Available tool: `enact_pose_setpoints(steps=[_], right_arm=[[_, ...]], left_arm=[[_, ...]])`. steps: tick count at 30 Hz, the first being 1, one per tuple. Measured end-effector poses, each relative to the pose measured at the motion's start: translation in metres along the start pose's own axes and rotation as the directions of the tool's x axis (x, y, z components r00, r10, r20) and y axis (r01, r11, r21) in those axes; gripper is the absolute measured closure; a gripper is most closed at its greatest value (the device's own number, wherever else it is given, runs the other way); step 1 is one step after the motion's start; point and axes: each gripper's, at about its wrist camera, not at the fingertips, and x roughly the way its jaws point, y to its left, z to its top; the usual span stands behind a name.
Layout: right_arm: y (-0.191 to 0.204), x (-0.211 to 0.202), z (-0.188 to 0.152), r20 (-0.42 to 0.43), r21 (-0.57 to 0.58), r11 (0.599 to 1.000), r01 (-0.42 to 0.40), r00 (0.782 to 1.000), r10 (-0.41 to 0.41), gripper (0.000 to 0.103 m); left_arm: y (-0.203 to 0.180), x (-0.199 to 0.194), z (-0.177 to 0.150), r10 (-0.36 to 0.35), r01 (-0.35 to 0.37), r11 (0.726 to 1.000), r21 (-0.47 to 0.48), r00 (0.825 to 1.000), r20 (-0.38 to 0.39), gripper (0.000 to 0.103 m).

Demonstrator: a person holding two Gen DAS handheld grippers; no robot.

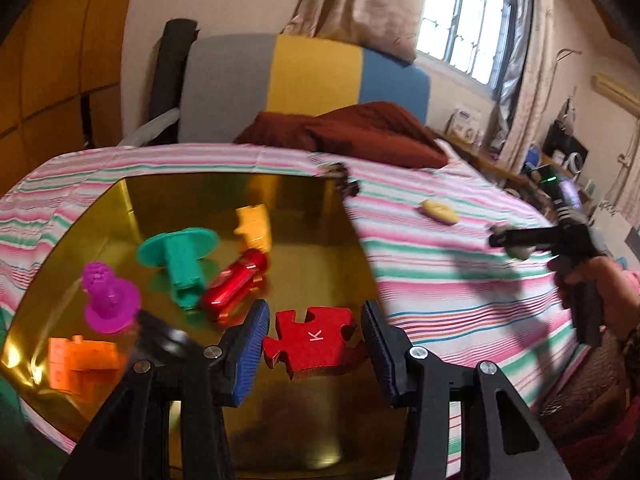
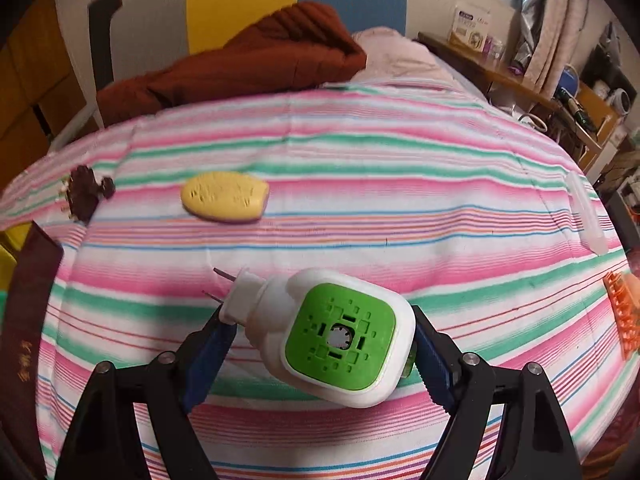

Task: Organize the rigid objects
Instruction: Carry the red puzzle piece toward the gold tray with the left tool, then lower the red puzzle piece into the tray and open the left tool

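L gripper hung over the gold tray, blue pads spread w/ a red puzzle piece marked "K" between them; gaps showed on both sides, so not pinched. Piece looked to sit on the tray floor near its front right. Also in tray: green peg, red cylinder just beside it, purple peg to the left, orange block at front left, another orange bit near the back (blurred).

R gripper was pinching a white plug-in w/ green face, prongs pointing up-left, held over the striped cloth. In L view the same gripper showed at far right, gripped by the hand.

On cloth, apart from the tray: yellow oval, dark brown piece at the tray's far corner, orange grid thing at right edge, clear piece beyond it. Brown blanket lay at the back.
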Motion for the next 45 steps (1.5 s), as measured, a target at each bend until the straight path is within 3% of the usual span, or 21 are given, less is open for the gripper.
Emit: enact_pose_setpoints(steps=[5,13,24,35,40,45], right_arm=[[0.004,0.001,0.004,0.012,-0.019,1.000,-0.001,1.000,0.001,0.019],[0.005,0.003,0.005,0.015,-0.026,1.000,0.004,1.000,-0.003,0.019],[0.004,0.002,0.004,0.014,-0.027,1.000,0.010,1.000,-0.009,0.019],[0.014,-0.009,0.001,0.040,-0.030,0.998,-0.062,0.997,0.063,0.019],[0.036,-0.026,-0.003,0.095,-0.111,0.990,-0.090,0.990,0.101,0.019],[0.067,-0.031,-0.015,0.070,-0.163,0.975,-0.148,0.984,0.161,0.019]], left_arm=[[0.018,0.014,-0.010,0.010,-0.011,1.000,-0.013,0.996,-0.086,0.055],[0.020,0.014,-0.021,0.001,-0.004,1.000,-0.028,0.995,-0.098,0.055],[0.015,-0.020,-0.034,0.030,-0.029,1.000,-0.002,0.996,0.084,0.053],[0.022,-0.023,-0.034,0.052,-0.048,0.998,-0.048,0.995,0.085,0.053],[0.021,-0.023,-0.034,0.044,-0.041,0.998,-0.038,0.996,0.083,0.053],[0.021,-0.026,-0.034,0.028,-0.024,0.999,-0.040,0.995,0.093,0.053]])
